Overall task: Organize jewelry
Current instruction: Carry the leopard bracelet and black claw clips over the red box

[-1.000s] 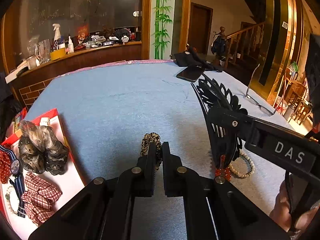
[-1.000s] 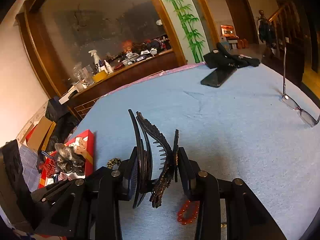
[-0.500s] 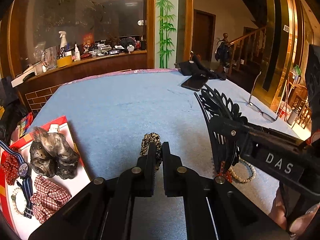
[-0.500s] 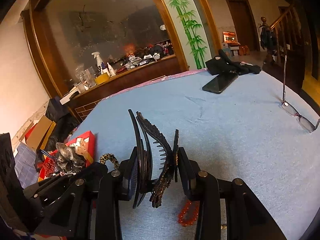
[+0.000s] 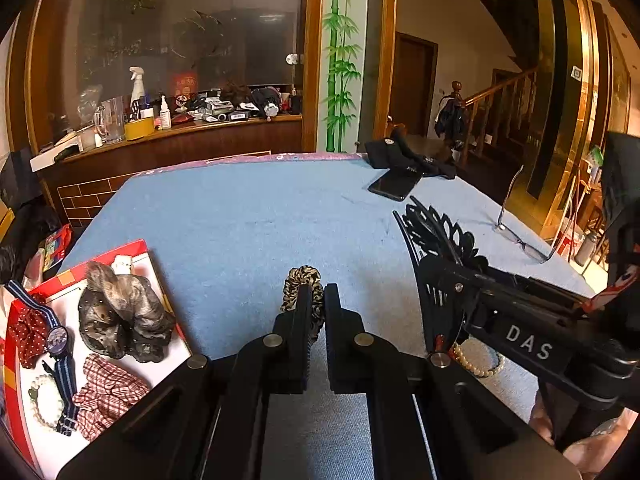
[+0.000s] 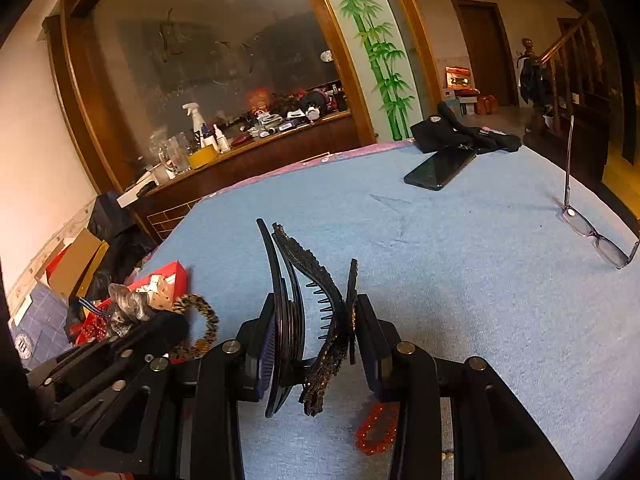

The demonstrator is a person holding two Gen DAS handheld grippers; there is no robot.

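My left gripper (image 5: 316,300) is shut on a leopard-print hair tie (image 5: 303,280) and holds it above the blue table; the tie also shows in the right wrist view (image 6: 204,330). My right gripper (image 6: 316,312) is shut on a black hair claw clip (image 6: 304,292), which shows in the left wrist view (image 5: 436,248) at right. A red-edged white tray (image 5: 164,292) at lower left holds a grey scrunchie (image 5: 120,316), a plaid scrunchie (image 5: 108,396), a watch and a bead bracelet. A pearl bracelet (image 5: 478,362) and a red bead bracelet (image 6: 376,428) lie on the table under the right gripper.
The table is covered in blue cloth (image 5: 248,216). A black phone (image 5: 394,184) and dark cloth (image 5: 400,154) lie at the far edge. Glasses (image 6: 596,232) rest at the right. A cluttered wooden counter (image 5: 172,136) stands beyond the table.
Both grippers have risen and tilted up, still holding the hair tie and the claw clip. The tray now sits closer to the left gripper.
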